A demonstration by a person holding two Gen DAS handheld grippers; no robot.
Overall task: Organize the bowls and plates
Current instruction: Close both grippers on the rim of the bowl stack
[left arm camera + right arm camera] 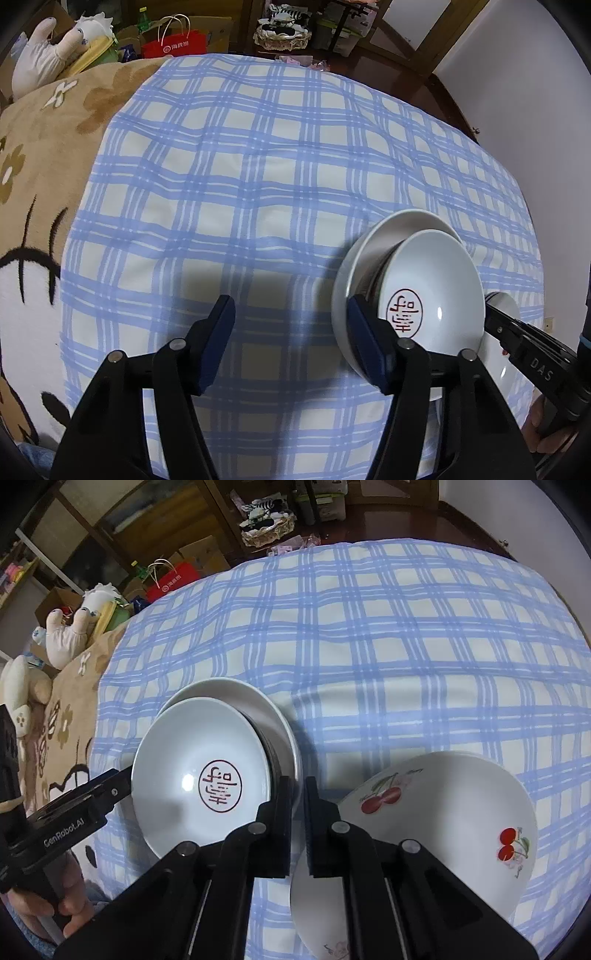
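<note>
From my left wrist camera, the left gripper [291,343] stands spread with only the blue checked cloth [258,166] between its pads. A stamped white dish [436,291] leans tilted on a plain white plate [354,273] just right of it.

From my right wrist camera, the right gripper [300,830] is pressed almost together, gripping nothing I can make out. The cherry bowl [454,812] sits apart, lower right, so I judge stacking barely begun: dish unseated, bowl unsorted.
</note>
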